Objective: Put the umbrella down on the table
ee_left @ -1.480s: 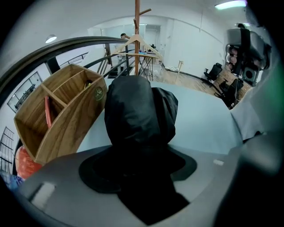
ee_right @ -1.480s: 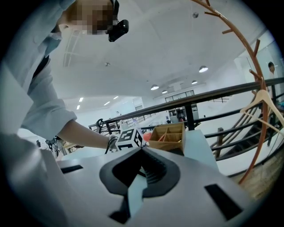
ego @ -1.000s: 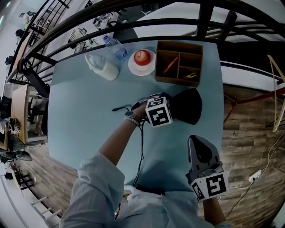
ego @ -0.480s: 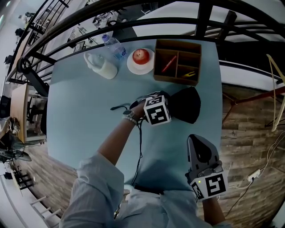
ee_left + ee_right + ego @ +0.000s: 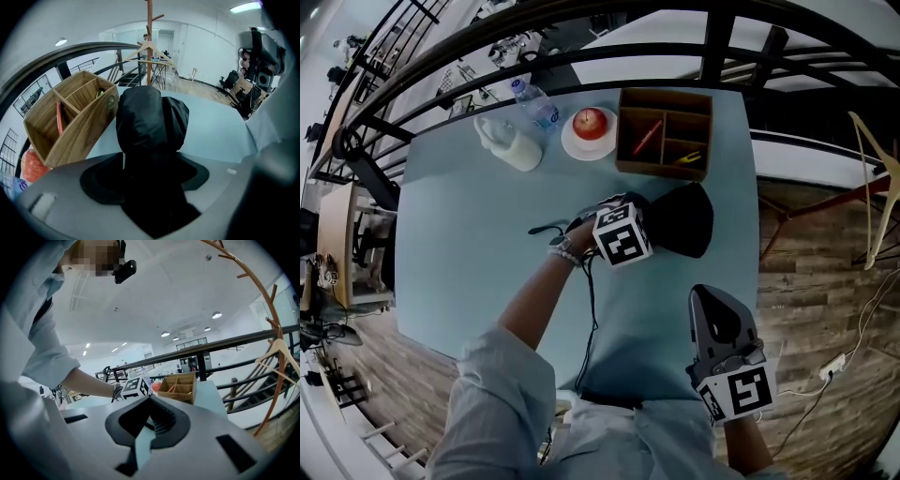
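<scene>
Two tools: left hand-held gripper [image 5: 636, 223], jaws opening round umbrella [image 5: 680, 220] by table [image 5: 741, 217] edge; right hand-held gripper [image 5: 708, 296] closed, empty.

No readable text, label or number anywhere

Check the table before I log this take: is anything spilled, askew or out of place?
Nothing stands out. The umbrella lies on the table between the left gripper's opening jaws; nothing is spilled, and the box and apple sit tidily at the far edge.
</scene>
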Demonstrator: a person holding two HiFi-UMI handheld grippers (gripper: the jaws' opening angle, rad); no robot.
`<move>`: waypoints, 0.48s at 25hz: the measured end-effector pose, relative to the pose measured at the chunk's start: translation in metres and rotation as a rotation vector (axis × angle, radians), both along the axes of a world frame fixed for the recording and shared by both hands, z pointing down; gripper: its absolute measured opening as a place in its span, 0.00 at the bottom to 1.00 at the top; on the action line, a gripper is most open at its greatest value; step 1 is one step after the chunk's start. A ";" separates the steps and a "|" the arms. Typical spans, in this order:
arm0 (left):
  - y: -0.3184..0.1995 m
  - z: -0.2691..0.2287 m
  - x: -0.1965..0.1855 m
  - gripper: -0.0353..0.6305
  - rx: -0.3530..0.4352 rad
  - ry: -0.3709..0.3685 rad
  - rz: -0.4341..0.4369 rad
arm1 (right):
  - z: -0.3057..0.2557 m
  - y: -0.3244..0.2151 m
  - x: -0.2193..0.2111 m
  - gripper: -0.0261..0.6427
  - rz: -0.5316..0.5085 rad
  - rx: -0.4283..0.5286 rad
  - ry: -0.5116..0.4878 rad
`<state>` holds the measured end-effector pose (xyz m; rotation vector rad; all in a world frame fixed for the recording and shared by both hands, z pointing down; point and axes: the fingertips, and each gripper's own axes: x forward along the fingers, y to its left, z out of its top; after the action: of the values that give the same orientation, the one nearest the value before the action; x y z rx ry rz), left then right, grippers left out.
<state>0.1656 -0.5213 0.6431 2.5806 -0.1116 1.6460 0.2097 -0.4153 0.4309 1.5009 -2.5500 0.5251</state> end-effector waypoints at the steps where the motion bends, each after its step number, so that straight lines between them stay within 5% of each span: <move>1: 0.000 -0.001 -0.001 0.49 -0.001 -0.003 0.001 | -0.002 0.001 0.000 0.04 0.000 0.004 0.001; 12: -0.003 -0.036 -0.003 0.48 0.070 0.101 -0.060 | -0.020 0.016 -0.004 0.04 0.008 0.045 0.012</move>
<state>0.1630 -0.5239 0.6067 2.6770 -0.2416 1.5157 0.2056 -0.3990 0.4113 1.5244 -2.5647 0.4611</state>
